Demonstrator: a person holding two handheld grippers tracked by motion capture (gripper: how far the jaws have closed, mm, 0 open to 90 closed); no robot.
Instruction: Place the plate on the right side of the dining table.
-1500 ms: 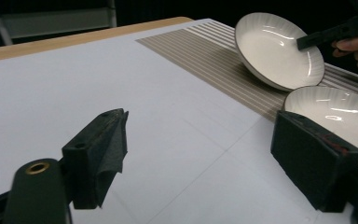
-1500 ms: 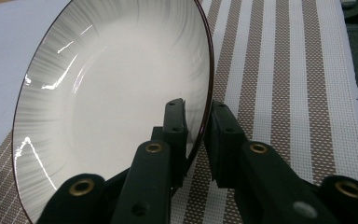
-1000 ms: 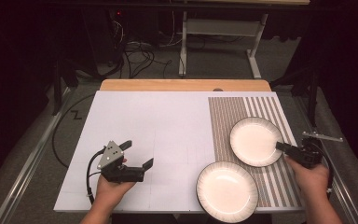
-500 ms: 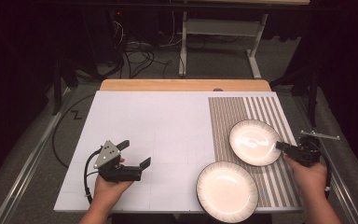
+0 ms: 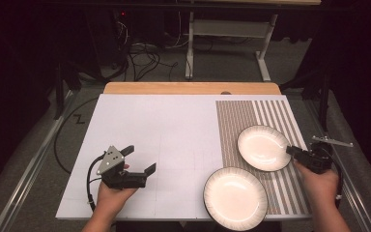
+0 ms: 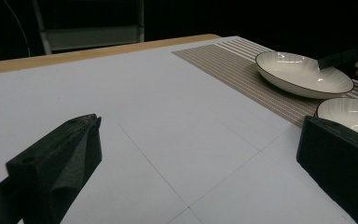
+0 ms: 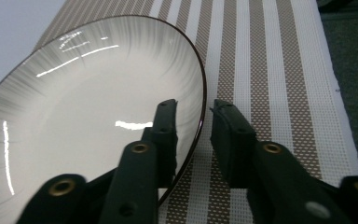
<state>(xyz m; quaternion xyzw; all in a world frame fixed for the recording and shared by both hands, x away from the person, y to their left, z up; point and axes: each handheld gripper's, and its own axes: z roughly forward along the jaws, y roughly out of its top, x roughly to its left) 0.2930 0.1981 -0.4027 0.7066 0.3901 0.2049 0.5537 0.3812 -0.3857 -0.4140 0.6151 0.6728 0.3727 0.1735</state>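
Two white plates with dark rims lie on a striped mat (image 5: 236, 121). My right gripper (image 5: 291, 151) is at the right rim of the far plate (image 5: 261, 145). In the right gripper view the gripper (image 7: 195, 112) pinches that plate (image 7: 84, 107), with one jaw inside the bowl and one outside the rim. The near plate (image 5: 234, 193) sits by the front edge, untouched. My left gripper (image 5: 140, 159) hovers over the white board (image 5: 164, 130) at the front left. It stands wide open (image 6: 196, 154) with nothing between its jaws. Its view takes in the far plate (image 6: 298, 72) and the near plate (image 6: 349, 114).
The white board covers most of a wooden table (image 5: 188, 88). A small metal bracket (image 5: 331, 141) sticks out just past the table's right edge. Cables and a desk frame lie on the dark floor beyond.
The left hand has sunk slightly toward the front edge. The right gripper stays at the far plate's rim, and the highlights on that plate have shifted a little.
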